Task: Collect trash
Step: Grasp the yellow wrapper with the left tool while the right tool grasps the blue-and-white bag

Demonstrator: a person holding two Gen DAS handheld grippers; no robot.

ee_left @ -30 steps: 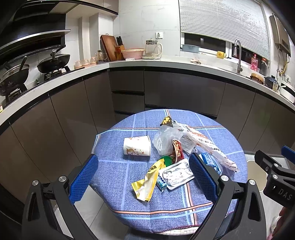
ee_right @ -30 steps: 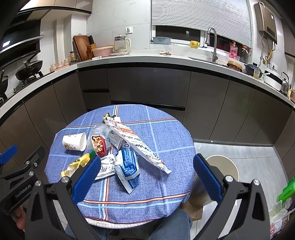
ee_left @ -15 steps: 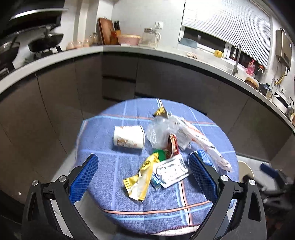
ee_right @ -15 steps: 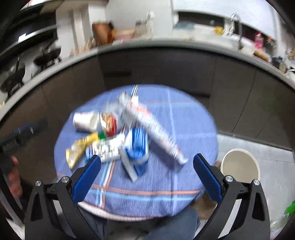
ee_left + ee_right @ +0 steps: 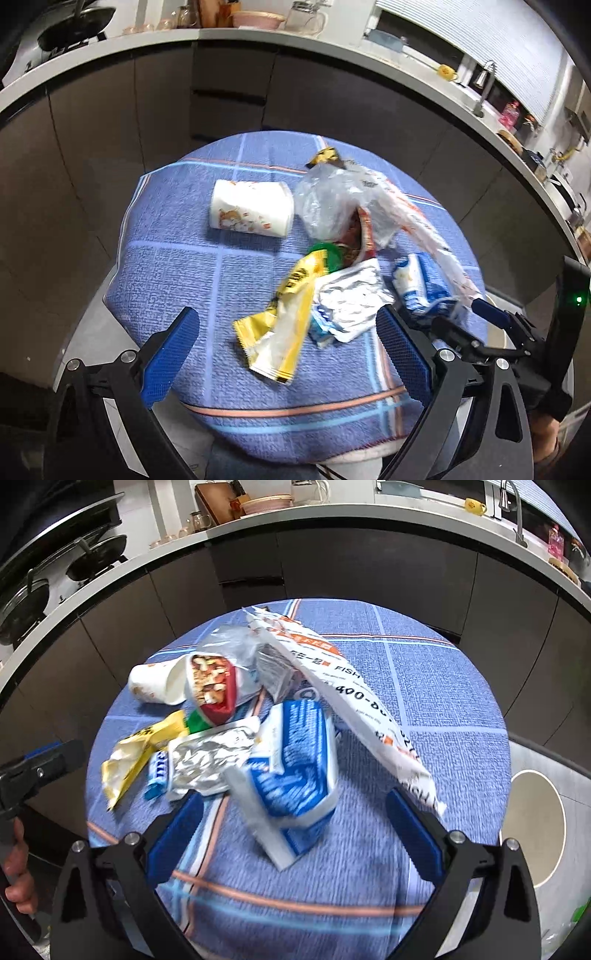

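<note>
left wrist: above near-left, looks down at round worktop (image 5: 177, 266) | right wrist: above near-right, closer | shared: wrapper pile (image 5: 236, 746), kitchen counter (image 5: 369, 517) far

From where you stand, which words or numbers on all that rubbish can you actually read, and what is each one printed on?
"FISH": on the long white wrapper.
"400-8", then digits that blur out: same wrapper, lower down.
Blue carton: white print, too blurred to read.
Yellow wrapper: dark lettering, unreadable.
Small blue packet: white letters, too blurred to read.
Paper cup: pictures only, no text I can read.
</note>
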